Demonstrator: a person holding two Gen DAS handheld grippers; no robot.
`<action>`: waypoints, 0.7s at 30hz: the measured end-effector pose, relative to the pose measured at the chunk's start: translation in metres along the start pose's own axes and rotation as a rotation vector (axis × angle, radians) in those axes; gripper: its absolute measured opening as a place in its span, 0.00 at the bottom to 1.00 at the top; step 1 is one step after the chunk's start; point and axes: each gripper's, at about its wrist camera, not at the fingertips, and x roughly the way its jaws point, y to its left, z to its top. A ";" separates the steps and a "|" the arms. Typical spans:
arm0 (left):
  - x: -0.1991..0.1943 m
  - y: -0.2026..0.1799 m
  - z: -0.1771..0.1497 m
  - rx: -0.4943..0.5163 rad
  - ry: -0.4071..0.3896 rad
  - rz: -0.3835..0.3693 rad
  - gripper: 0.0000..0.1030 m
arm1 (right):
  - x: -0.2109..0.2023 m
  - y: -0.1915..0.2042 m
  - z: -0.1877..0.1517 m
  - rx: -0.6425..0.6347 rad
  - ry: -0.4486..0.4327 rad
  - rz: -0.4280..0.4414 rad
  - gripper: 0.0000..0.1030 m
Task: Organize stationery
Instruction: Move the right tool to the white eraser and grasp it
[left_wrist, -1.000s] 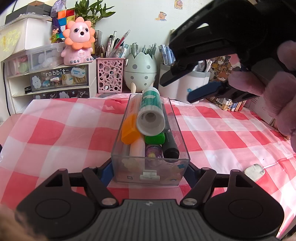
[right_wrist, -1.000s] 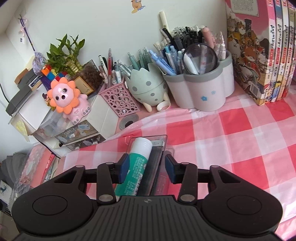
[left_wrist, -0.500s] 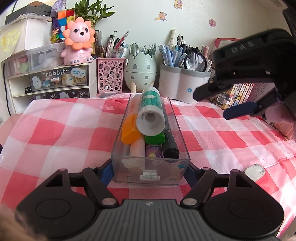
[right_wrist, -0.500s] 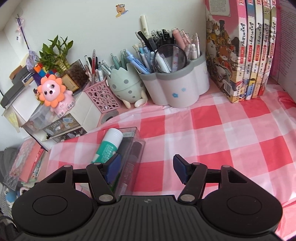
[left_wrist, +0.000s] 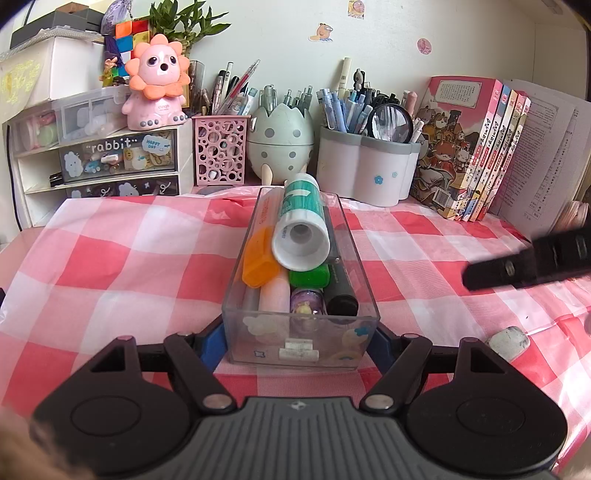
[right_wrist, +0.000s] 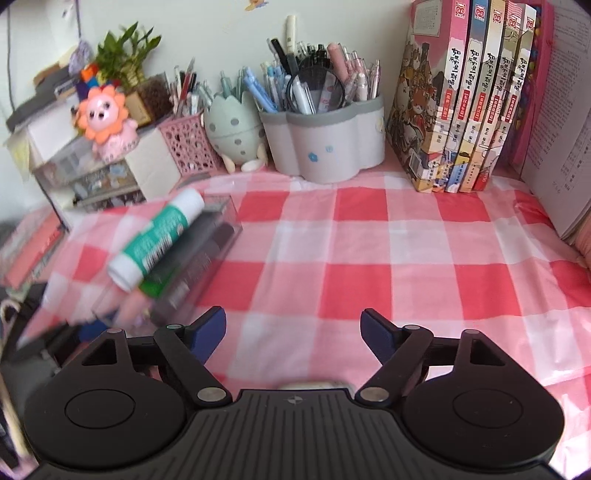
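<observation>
A clear plastic box (left_wrist: 301, 325) sits on the red-and-white checked cloth (left_wrist: 110, 258) of the desk, near its middle, with its short end toward the left wrist camera. The left claw (left_wrist: 300, 341) is clamped on that near end, one blue pad against each side wall. Inside the box lie a green-and-white glue stick (left_wrist: 301, 236) resting on top of the others, an orange-capped marker (left_wrist: 259, 264), a green-capped marker (left_wrist: 309, 276), a black marker (left_wrist: 341, 291), a pale pink stick (left_wrist: 274, 299) and a small purple round-ended item (left_wrist: 307, 302).

To the right of the box, near the desk's front edge, lies a grey-white eraser (left_wrist: 506, 341). The right claw (right_wrist: 293, 330) hangs over bare cloth with nothing between its blue pads; its jaws have just been opening and now stand wide apart. In its own view the box is off to the left and blurred, and a pale object, only partly seen, shows just under the claw's body. From the left view, only a dark part of the right claw shows at the right edge.

Along the wall behind stand a grey-rimmed white pen holder (left_wrist: 364, 168) full of pens with a magnifying glass (left_wrist: 391, 120), an egg-shaped holder (left_wrist: 280, 142), a pink perforated holder (left_wrist: 221, 149), a pink lion figure (left_wrist: 158, 83) on a small drawer unit (left_wrist: 110, 158), and a row of books (right_wrist: 469, 96) at the right.
</observation>
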 end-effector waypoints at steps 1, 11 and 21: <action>0.000 0.000 0.000 0.000 0.000 0.000 0.48 | 0.000 -0.002 -0.005 -0.011 0.007 -0.007 0.76; 0.000 0.000 0.000 0.000 0.000 0.000 0.48 | -0.007 -0.005 -0.031 -0.069 0.031 -0.046 0.76; 0.000 0.000 0.000 0.000 0.000 0.000 0.48 | -0.004 -0.001 -0.037 -0.109 0.050 -0.061 0.63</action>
